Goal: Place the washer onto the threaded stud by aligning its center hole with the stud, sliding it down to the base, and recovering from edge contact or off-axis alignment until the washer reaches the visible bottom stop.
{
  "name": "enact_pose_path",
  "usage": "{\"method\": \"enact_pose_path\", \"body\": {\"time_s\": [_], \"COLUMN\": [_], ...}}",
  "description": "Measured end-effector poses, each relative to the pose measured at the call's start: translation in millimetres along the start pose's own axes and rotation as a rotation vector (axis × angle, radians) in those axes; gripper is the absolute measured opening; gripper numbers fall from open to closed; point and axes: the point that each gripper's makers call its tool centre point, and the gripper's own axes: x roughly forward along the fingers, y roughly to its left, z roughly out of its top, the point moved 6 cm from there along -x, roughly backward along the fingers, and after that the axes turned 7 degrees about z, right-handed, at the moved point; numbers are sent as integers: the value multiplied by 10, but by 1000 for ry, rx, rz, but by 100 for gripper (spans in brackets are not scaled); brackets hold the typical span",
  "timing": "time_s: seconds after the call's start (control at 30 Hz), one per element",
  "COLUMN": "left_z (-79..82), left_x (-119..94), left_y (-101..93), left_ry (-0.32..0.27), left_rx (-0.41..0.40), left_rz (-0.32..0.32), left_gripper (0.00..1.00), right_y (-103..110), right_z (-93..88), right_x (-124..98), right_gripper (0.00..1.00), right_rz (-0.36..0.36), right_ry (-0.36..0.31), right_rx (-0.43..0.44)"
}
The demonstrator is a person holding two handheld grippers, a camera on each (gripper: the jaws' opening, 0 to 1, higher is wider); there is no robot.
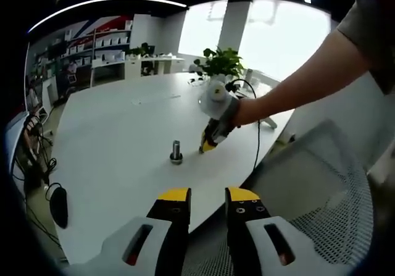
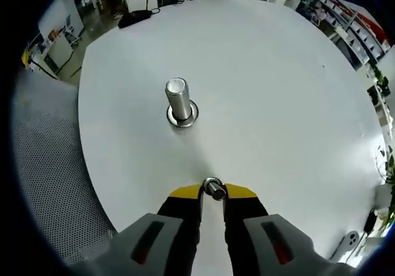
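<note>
1. A round white table stands in a bright office, with shelving along the far wall, a potted plant at the table's far edge and a grey mesh chair pulled up at the near side.
2. The threaded stud stands upright on its wide base near the middle of the table, with bare tabletop all around it.
3. In the right gripper view, the right gripper hovers low over the table, its yellow-tipped jaws nearly closed on the washer, which sits pinched between the tips.
4. The washer is well short of the stud, off to the near side and not over its top.
5. In the left gripper view, a person's forearm reaches in from the upper right, the hand wrapped round the right gripper's handle and angling it downward so that its tips almost touch the table just beside the stud.
6. The left gripper is held back at the table's near edge, level, its jaws slightly parted with nothing between them.
</note>
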Motion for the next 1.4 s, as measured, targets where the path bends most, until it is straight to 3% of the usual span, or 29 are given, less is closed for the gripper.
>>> {"method": "enact_pose_path", "body": {"time_s": [0.37, 0.53, 0.73, 1.0, 1.17, 1.4], "left_z": [-6, -15, -12, 14, 28, 38], "left_x": [3, 10, 2, -13, -21, -25], "left_y": [2, -1, 12, 19, 27, 46], "left_ry": [4, 14, 8, -11, -23, -33], "left_rx": [0, 1, -4, -7, -12, -24], "left_rz": [2, 1, 9, 15, 22, 35], "left_gripper": [20, 20, 20, 21, 22, 23], "right_y": [36, 63, 155, 260, 348, 475], "right_z": [-91, -220, -391, -433, -579, -793], "right_x": [-53, -172, -448, -955, -1243, -1588], "right_gripper": [20, 23, 24, 26, 27, 29], "right_rz": [-10, -27, -64, -93, -118, -124], "right_ry": [-14, -66, -149, -346, -378, -481], "right_rx": [27, 82, 128, 207, 197, 251]}}
